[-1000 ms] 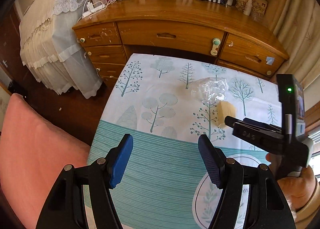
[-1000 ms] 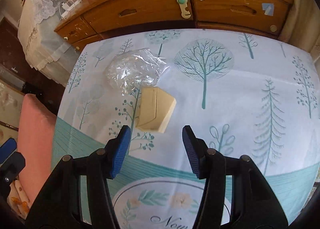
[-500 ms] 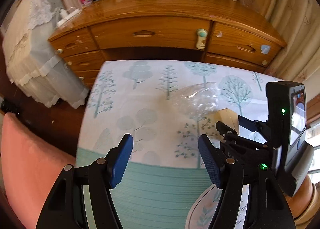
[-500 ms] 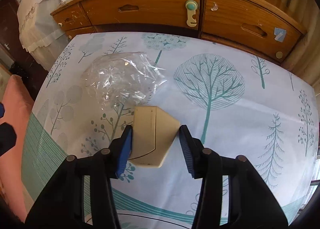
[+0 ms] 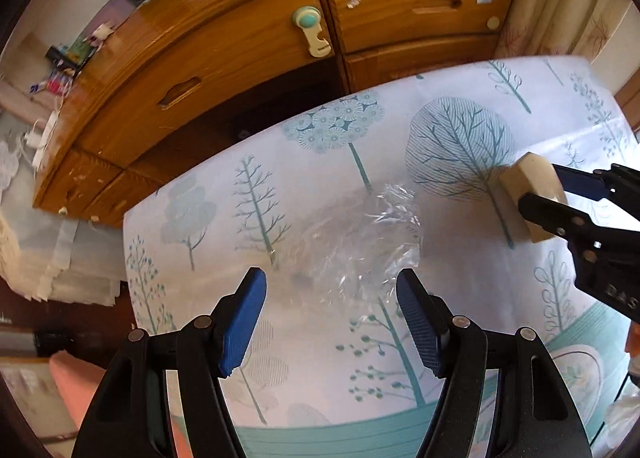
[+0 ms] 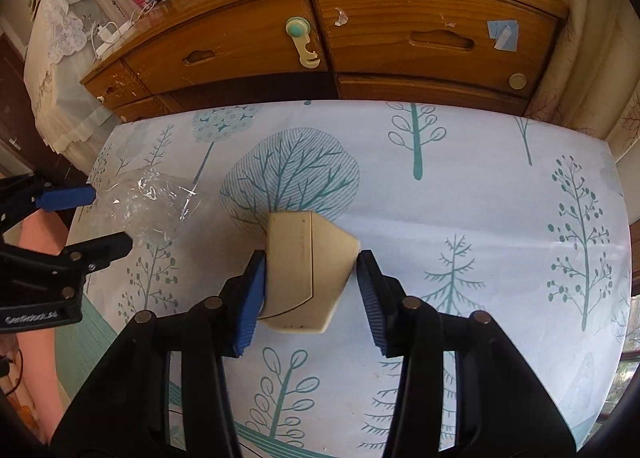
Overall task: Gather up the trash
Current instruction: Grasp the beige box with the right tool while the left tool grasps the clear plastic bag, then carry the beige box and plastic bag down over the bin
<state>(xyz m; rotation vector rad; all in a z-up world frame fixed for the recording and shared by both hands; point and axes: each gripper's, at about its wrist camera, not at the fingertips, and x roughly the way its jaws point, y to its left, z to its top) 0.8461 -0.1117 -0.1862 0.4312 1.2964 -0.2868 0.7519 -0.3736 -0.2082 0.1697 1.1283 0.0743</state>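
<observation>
A beige cardboard box (image 6: 306,272) lies on the tree-print tablecloth (image 6: 480,198). My right gripper (image 6: 312,294) has its blue pads on both sides of the box, jaws still open; the right pad stands just off it. The box also shows in the left wrist view (image 5: 528,194) between the right gripper's fingers. A crumpled clear plastic wrapper (image 5: 356,242) lies left of the box. My left gripper (image 5: 330,318) is open, its pads on either side of the wrapper's near edge. The wrapper also shows in the right wrist view (image 6: 156,206).
A wooden dresser (image 6: 320,38) with drawers stands just beyond the table's far edge. A lace-covered piece of furniture (image 6: 60,58) stands at the far left. A pink cushion (image 5: 80,386) lies beside the table at the left.
Both grippers moved forward over the table. The left gripper came up to the plastic wrapper. The right gripper slid further along the box, which sits deeper between its pads.
</observation>
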